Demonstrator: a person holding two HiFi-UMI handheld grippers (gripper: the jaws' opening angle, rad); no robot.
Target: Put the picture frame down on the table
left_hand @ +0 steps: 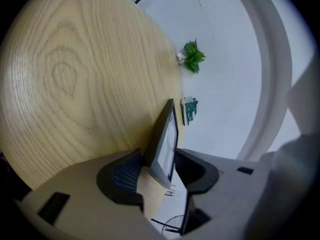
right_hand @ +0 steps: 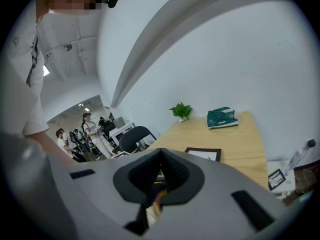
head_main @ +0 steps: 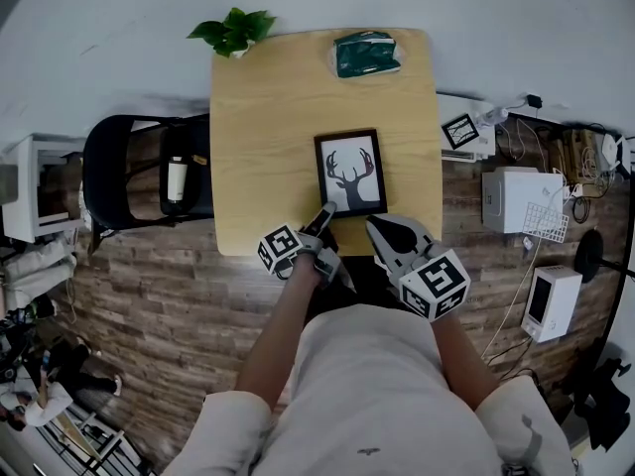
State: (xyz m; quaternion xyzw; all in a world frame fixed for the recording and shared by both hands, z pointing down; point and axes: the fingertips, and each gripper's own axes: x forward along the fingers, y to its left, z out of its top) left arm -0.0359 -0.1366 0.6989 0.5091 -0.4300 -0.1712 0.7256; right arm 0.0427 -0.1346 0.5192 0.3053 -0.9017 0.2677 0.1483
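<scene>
The picture frame (head_main: 350, 173) is lying towards the near edge of the tabletop (head_main: 268, 117), its deer-antler print facing up. The left tool (head_main: 323, 214) is reaching in from the near side and gripping the frame at its near left corner.

In the left gripper view the frame (left_hand: 162, 134) is showing edge-on, and the left tool (left_hand: 159, 170) is clamping it, with one dark pad pressing on the back and the other sitting against the glass side. The frame's far end is looking to meet the tabletop (left_hand: 75, 84), while the gripped end is standing slightly off it.

The right tool (head_main: 382, 228) is hovering just beside the frame's near right corner, apart from it. In the right gripper view this tool (right_hand: 161, 171) is showing its jaws drawn together with nothing between them, and the frame (right_hand: 204, 154) is lying just beyond them on the tabletop (right_hand: 250, 144).

At the far edge, a small green plant (head_main: 234, 30) and a dark green packet (head_main: 365, 54) are sitting well apart from the frame.
</scene>
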